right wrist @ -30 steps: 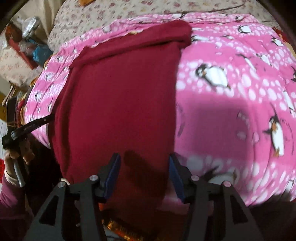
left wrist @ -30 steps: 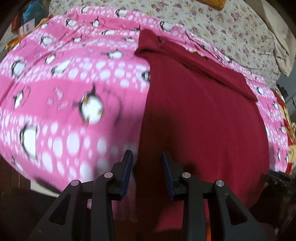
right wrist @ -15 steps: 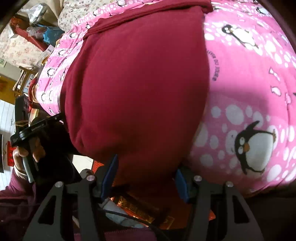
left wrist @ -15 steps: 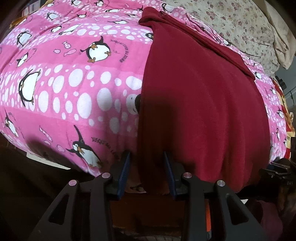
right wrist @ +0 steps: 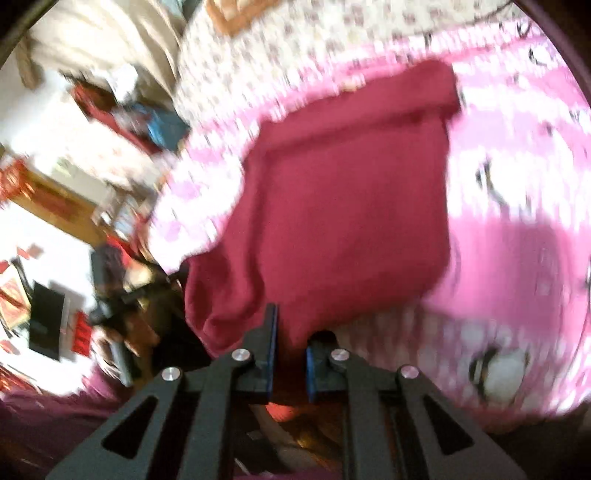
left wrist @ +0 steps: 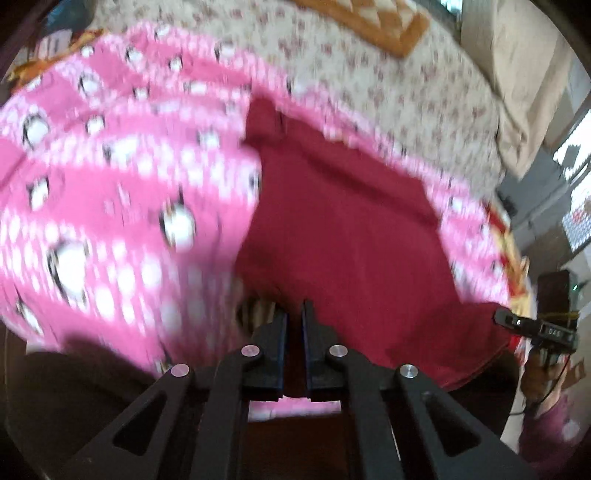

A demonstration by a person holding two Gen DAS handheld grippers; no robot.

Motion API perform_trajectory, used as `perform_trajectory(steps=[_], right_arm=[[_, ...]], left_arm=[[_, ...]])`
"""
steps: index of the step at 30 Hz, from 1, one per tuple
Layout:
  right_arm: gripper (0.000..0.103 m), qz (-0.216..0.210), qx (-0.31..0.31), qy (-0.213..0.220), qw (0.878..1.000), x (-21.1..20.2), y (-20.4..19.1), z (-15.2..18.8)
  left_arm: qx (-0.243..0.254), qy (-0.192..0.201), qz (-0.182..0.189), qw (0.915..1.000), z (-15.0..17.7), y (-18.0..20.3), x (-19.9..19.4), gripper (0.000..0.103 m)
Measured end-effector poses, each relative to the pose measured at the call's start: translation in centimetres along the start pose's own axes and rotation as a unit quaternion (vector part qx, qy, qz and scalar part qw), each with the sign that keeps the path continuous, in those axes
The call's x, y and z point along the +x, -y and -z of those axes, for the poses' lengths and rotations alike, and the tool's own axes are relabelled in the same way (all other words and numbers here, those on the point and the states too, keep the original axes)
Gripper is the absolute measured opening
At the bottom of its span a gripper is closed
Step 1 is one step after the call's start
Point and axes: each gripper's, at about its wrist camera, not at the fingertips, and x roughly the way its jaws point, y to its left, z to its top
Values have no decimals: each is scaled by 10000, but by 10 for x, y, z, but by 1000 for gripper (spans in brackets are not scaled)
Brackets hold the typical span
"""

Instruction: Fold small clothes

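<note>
Where dark red garment (left wrist: 343, 236) lies on pink penguin blanket (left wrist: 110, 206), left gripper (left wrist: 293, 314) and right gripper (right wrist: 291, 325) each clench its near hem. Floral bedsheet (left wrist: 388, 85) lies beyond; orange cushion (left wrist: 369, 26) at far edge. Frames blurred.

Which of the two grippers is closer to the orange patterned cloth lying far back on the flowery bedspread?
Hard to call: both. The left gripper and right gripper both pinch the maroon garment's near edge, far from the orange cloth.
</note>
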Motion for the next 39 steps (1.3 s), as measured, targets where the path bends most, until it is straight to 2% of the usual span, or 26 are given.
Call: perform_trajectory(steps=[2,4,8,12,16,20,25,27,30,31,34,37,39], right_arm=[[12,-107,97,305,9994,-8,3,-22],[12,-22,135,555,9984,-13,6,-41],[12,236,287,931,9950,-9,19,-90],[12,354,594,1096,9916,9,40,-139],[12,407,797,1191,9888,21,58,-173],[12,457,1003,1320,9851,32,81,-208],[12,619,1030,1408,9827,56,107,-242],[12,838,867,1494,9814,67,111,-251],[30,1201,898,1436,9782,80,120,-265],[40,1224,985,1430,9772,79,123,-265],[60,1172,1053,1803,9709,60,120,-256],[61,1107,821,1915,9718,42,110,-246],[60,1145,451,1818,9756,43,96,-245]], left_arm=[[-34,213,32,9998,-21,1,-3,0],[-44,390,82,9992,-45,4,2,0],[-21,707,-44,9975,-93,14,24,0],[-123,725,-113,9972,-134,16,55,0],[22,778,-293,9965,-168,24,85,0],[-113,797,-441,9958,-200,16,116,0],[-336,566,-608,9960,-225,1,165,0],[-369,541,-523,9965,-232,-2,178,0],[-552,427,-173,9974,-241,-11,191,0],[-596,384,-172,9973,-243,-12,191,0],[-545,557,-286,9965,-244,-15,176,21],[-511,735,-334,9954,-244,-19,157,23],[-446,794,-451,9948,-244,-18,153,23]])
